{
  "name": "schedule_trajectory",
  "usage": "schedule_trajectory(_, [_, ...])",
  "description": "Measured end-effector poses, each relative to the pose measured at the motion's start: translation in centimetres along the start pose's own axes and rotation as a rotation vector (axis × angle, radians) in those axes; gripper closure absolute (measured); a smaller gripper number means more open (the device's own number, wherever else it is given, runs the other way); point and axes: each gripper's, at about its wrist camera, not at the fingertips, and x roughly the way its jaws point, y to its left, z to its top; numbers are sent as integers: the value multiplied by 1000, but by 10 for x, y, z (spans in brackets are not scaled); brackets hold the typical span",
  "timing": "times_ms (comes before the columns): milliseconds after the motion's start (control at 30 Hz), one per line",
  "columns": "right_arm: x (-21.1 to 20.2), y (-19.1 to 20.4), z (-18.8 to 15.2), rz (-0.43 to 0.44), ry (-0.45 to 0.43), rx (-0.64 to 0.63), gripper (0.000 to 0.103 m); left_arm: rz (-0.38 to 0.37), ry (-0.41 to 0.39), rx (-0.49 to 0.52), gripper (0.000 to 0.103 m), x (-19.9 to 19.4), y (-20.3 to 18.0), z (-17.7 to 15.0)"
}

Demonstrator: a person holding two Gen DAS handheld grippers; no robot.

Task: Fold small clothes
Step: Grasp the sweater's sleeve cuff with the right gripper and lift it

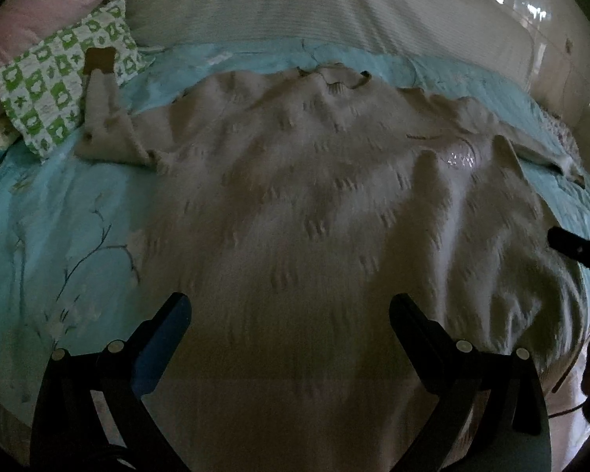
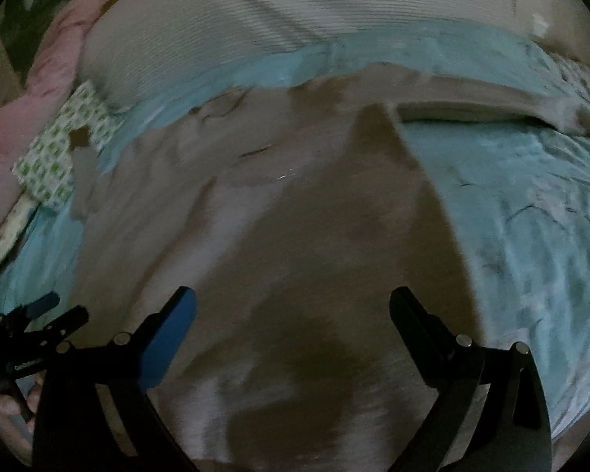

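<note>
A beige knitted sweater (image 1: pixel 295 181) lies spread on the light blue bedspread (image 1: pixel 51 228), neckline at the far side, one sleeve (image 1: pixel 102 118) reaching left onto a pillow, the other sleeve (image 2: pixel 472 98) stretched right. My left gripper (image 1: pixel 289 306) hovers open over the sweater's near hem, nothing between its fingers. My right gripper (image 2: pixel 293 303) is open too, above the sweater's (image 2: pixel 255 216) right part, holding nothing. The right gripper's finger (image 1: pixel 574 247) pokes in at the right edge of the left wrist view. The left gripper (image 2: pixel 43 322) shows at the lower left of the right wrist view.
A green-and-white patterned pillow (image 1: pixel 63 78) and pink bedding (image 1: pixel 39 8) sit at the far left. A white ribbed cover (image 1: pixel 334 11) spans the far side of the bed. Bare blue bedspread (image 2: pixel 531 236) lies to the right of the sweater.
</note>
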Motion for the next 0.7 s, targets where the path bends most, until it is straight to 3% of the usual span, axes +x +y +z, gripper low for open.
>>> schedule_trajectory(467, [-23, -130, 58, -175, -74, 216, 5, 23, 0, 32, 2, 29, 2, 54])
schedule_trajectory(700, [-28, -205, 99, -214, -127, 347, 32, 6, -32, 16, 2, 38, 1, 78])
